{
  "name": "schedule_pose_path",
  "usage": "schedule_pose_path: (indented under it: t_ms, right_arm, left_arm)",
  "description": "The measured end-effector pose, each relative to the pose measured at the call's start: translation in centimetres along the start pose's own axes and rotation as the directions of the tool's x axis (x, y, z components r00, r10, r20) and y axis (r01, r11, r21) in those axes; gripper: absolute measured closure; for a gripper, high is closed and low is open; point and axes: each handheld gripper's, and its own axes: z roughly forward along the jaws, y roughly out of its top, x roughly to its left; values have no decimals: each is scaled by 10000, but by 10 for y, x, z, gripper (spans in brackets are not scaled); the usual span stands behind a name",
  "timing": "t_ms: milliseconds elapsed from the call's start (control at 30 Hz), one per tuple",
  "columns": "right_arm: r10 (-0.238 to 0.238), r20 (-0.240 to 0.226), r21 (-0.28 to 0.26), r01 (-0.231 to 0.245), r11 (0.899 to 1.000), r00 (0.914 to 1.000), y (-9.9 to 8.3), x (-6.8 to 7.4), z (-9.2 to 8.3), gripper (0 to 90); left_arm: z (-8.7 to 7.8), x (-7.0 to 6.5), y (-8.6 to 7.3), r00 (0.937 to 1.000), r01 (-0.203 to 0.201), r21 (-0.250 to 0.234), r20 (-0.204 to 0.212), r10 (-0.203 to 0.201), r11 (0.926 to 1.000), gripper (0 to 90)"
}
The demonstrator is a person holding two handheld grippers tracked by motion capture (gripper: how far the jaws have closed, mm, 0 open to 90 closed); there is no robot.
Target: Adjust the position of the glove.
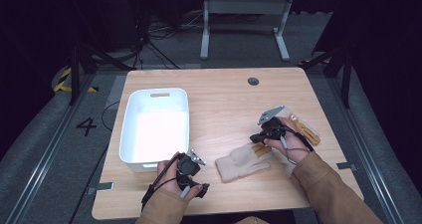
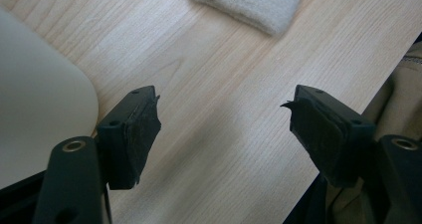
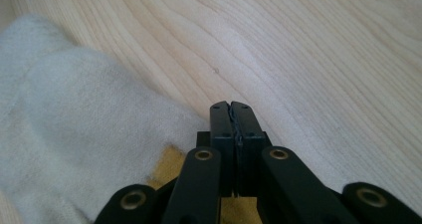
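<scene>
Evidently, the cream fleece glove (image 1: 244, 162) lay ungrasped on the table (image 1: 224, 104), right tool (image 3: 232, 107) closed empty beside it, left tool (image 2: 224, 117) open, empty.

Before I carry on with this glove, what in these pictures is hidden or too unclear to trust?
- The yellow thing under the glove: right gripper view, covered by the glove and the shut right gripper.
- The packet by the right hand: high view, too small to identify.
- The white bin: high view, glare washes out its inside.
</scene>
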Motion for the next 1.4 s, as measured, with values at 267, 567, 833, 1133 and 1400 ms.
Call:
schedule_pose_path:
  t_ms: [267, 567, 833, 1133, 1400]
  right_arm:
    - [140, -72, 493, -137, 9987, 9999, -3, 1, -2, 900]
    - [461, -98, 845, -451, 9954, 9989, -14, 5, -14, 900]
    - [566, -163, 1106, -544, 9924, 9983, -22, 10, -21, 900]
    - [720, -161, 863, -703, 9938, 9973, -28, 16, -31, 900]
    - [955, -4, -334, -955, 9949, 9954, -40, 21, -62, 894]
  left_arm:
    - [-2, 1, 2, 10000, 69, -183, -41, -70, 9998, 260]
    - [1, -2, 11, 9997, -214, -172, 142, 217, 9996, 260]
    - [2, -2, 18, 9987, -463, -189, 202, 467, 9987, 260]
    - [5, -2, 26, 9973, -655, -211, 316, 662, 9976, 260]
    - [8, -6, 38, 9928, -1032, -136, 594, 1038, 9946, 261]
